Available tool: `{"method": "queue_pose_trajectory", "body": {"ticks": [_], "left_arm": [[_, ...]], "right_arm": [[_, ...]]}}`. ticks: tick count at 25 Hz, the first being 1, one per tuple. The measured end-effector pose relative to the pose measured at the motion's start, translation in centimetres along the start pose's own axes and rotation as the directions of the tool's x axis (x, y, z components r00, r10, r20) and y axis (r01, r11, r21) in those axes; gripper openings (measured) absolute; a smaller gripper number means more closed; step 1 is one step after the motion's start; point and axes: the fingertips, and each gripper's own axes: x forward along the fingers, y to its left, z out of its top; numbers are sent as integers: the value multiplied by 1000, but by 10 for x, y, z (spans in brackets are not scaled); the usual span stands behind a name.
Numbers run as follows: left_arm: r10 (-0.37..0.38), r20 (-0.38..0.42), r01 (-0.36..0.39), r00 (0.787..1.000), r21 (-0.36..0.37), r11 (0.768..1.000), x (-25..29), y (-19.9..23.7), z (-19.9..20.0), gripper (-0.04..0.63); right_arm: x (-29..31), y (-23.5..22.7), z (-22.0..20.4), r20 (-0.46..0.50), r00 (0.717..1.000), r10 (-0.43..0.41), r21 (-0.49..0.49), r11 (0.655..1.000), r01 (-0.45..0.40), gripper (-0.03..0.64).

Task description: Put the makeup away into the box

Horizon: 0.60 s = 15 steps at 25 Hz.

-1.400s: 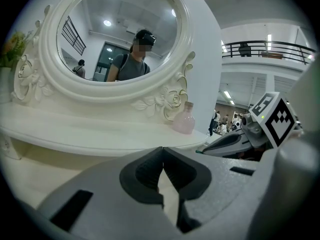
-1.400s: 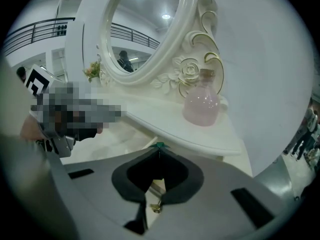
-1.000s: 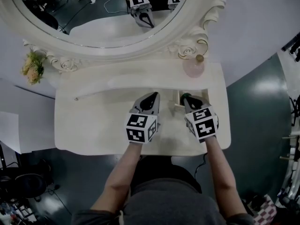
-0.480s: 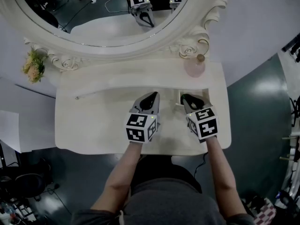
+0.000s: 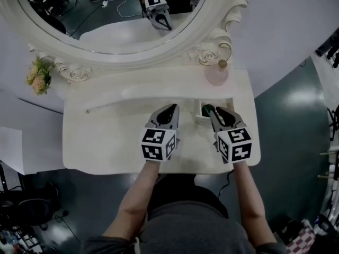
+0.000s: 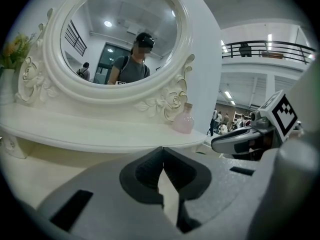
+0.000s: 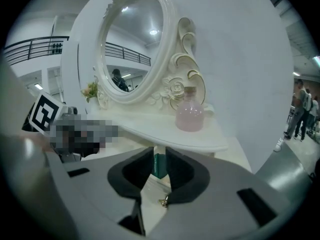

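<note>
My right claw (image 5: 218, 112) has just been opening and pinches nothing, the green makeup tube (image 5: 207, 109) stands up in the box (image 5: 199, 111) just past its spread tips, and my left claw (image 5: 170, 110), pressed together and empty, is farther away.

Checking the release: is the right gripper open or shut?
Open. The right gripper's jaws stand apart, having just been opening; the green makeup item shows between them, untouched by the pads.

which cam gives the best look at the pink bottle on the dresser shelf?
Right gripper view: the pink bottle is large, side-on and unblocked. The left gripper view shows it smaller, beside the mirror frame. The head view shows it small, from above.
</note>
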Motion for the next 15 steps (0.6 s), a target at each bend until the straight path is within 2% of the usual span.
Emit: {"method": "queue_pose_trajectory", "body": {"ticks": [8, 15], "left_arm": [[-8, 19, 8, 1000, 29, 1000, -6, -12, 7, 6], [-7, 34, 5, 999, 47, 999, -14, -21, 11, 6]], "right_arm": [[-31, -7, 16, 113, 993, -39, 30, 999, 35, 52], [-53, -11, 17, 159, 985, -72, 40, 997, 67, 32]]}}
